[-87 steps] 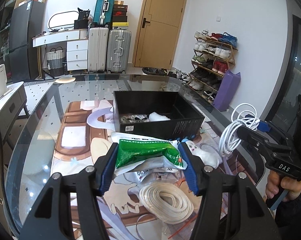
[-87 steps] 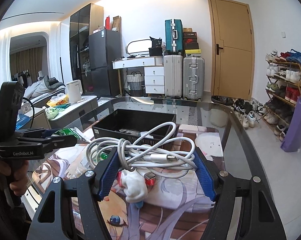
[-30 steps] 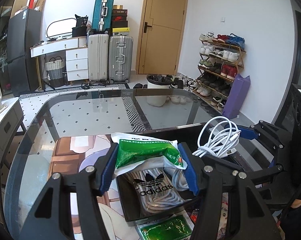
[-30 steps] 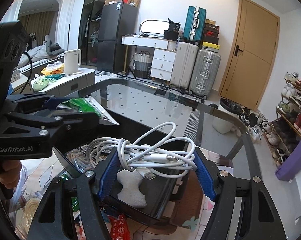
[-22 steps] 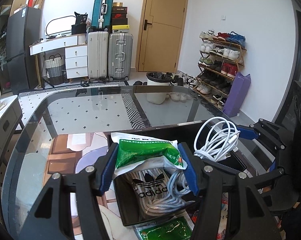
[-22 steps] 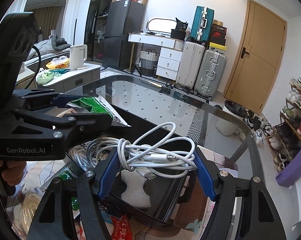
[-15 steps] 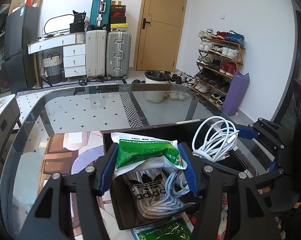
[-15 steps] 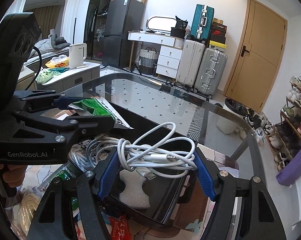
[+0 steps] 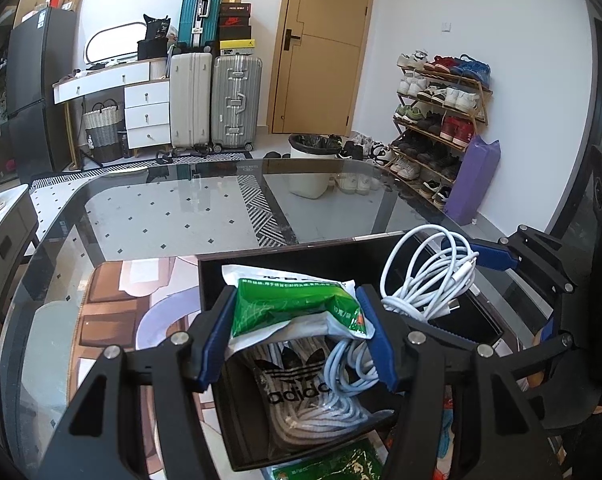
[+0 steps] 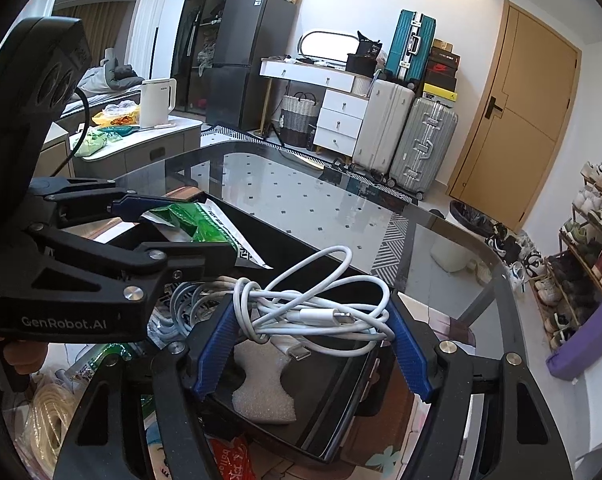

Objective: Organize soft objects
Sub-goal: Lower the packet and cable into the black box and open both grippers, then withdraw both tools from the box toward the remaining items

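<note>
From my left camera, my left gripper has its jaws partly closed, squeezing a green bag. I hold the bag over a black box on the glass bench. Down in the box lie a grey pouch and a pale blue cord. On the right, my right gripper holds a white cable over the box.

From my right camera, my right gripper has its jaws about half open, pressed on both sides of the white cable. The cable hangs over the right part of the box, above a white foam piece. My left gripper holds the green bag on the left.
</note>
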